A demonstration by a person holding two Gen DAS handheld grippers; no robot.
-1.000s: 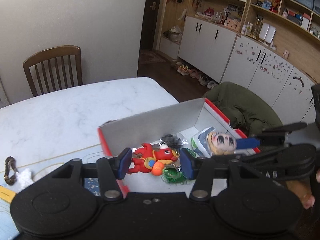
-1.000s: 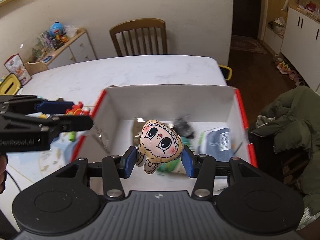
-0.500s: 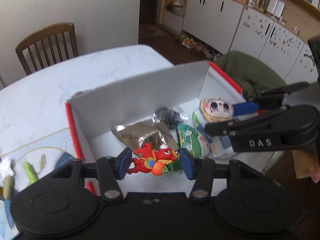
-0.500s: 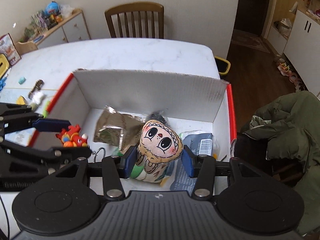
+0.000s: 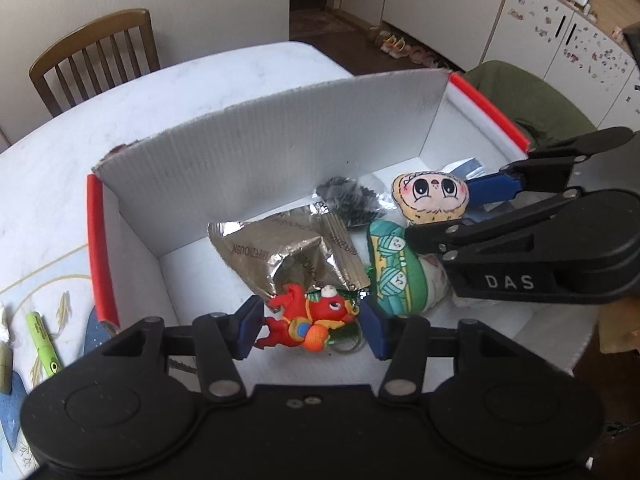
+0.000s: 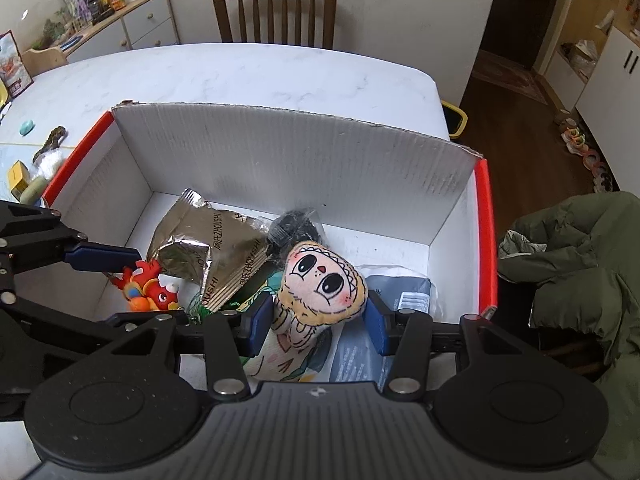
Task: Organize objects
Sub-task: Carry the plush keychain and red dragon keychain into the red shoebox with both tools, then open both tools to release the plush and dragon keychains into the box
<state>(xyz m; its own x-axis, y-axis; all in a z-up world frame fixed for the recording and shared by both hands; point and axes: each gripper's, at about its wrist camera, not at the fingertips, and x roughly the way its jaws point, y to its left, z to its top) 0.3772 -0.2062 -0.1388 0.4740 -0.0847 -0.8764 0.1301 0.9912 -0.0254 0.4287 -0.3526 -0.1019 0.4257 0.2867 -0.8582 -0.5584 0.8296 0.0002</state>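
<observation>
Box (image 6: 304, 160) lay below both grippers; my left gripper (image 5: 311, 325) fingers clamped the red dragon toy (image 5: 310, 318), my right gripper (image 6: 319, 316) fingers clamped the plush doll (image 6: 322, 286).

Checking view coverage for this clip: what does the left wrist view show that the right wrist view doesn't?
Only the left wrist view shows the green marker on the table. Only the right shows the blue-grey packet clearly, plus the side cabinet. Both show the white box, silver foil bag, the left gripper clamping the red toy, and the right gripper gripping the face plush.
</observation>
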